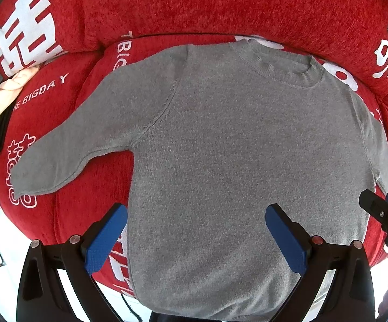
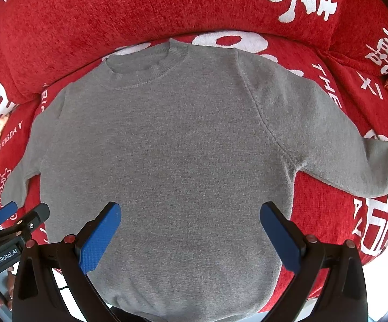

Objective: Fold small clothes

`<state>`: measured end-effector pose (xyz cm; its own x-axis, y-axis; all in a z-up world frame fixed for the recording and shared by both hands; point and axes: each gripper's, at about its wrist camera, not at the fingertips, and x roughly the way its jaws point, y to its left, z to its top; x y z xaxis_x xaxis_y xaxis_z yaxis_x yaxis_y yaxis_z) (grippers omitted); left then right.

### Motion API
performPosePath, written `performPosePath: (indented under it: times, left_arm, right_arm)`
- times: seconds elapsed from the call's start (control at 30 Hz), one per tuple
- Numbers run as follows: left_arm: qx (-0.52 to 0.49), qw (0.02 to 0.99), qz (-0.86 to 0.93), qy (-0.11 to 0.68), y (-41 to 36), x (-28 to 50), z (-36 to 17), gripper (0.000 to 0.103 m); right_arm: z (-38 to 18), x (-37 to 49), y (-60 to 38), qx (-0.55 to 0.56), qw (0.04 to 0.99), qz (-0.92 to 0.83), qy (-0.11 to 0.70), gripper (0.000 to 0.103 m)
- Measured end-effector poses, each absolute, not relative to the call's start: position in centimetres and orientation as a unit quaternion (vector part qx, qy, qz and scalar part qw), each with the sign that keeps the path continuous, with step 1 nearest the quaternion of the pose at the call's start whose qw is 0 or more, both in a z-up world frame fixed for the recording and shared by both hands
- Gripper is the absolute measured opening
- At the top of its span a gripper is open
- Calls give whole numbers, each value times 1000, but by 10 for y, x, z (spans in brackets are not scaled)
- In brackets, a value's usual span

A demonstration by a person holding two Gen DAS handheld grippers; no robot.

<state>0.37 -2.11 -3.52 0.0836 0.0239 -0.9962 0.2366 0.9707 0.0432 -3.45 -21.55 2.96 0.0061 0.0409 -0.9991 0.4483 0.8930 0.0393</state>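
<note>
Left wrist view
- sweater (image 1: 220,147): a small grey knit, laid flat and face up on the red sofa cover (image 1: 67,177), collar (image 1: 279,64) toward the backrest, hem toward the camera.
- left sleeve (image 1: 67,155): spread out sideways over the red fabric, cuff well apart from the body panel.
- left gripper (image 1: 196,236): blue fingers (image 1: 105,241) spread wide with nothing pinched, hovering over the lower part of the sweater. One finger sits over its left side edge, the other over the body panel.
- right gripper (image 1: 381,214): only a black and blue tip is seen at the right edge, so whether it's spread can't be told from here.
- pile of other clothes (image 1: 3,99): cream and dark stuff bunched at the far left, well apart from the sweater.

Right wrist view
- right gripper (image 2: 191,233): fingers (image 2: 279,241) held wide apart, empty, over the hem half of the sweater (image 2: 167,147).
- right sleeve (image 2: 349,150): stretched out to the right, cuff slightly crumpled.
- left gripper (image 2: 22,214): seen side-on at the lower left, just off the sweater's edge.

Handling guess
- feel: soft, light and floppy is expected, with zero stiffness, so it'll sag from wherever it's held. The fuzzy knit should be grippy, not slippery.
- where to grab: probably best pinched at a cuff or shoulder seam, through one layer only, so a sleeve can be folded across the body.
</note>
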Motion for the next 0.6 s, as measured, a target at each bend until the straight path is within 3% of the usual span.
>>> performPosePath:
  times: [0.6]
  left_arm:
    - [99, 730, -70, 673, -19, 3, -35, 103]
  right_arm:
    - [31, -33, -214, 175, 689, -144, 688, 103]
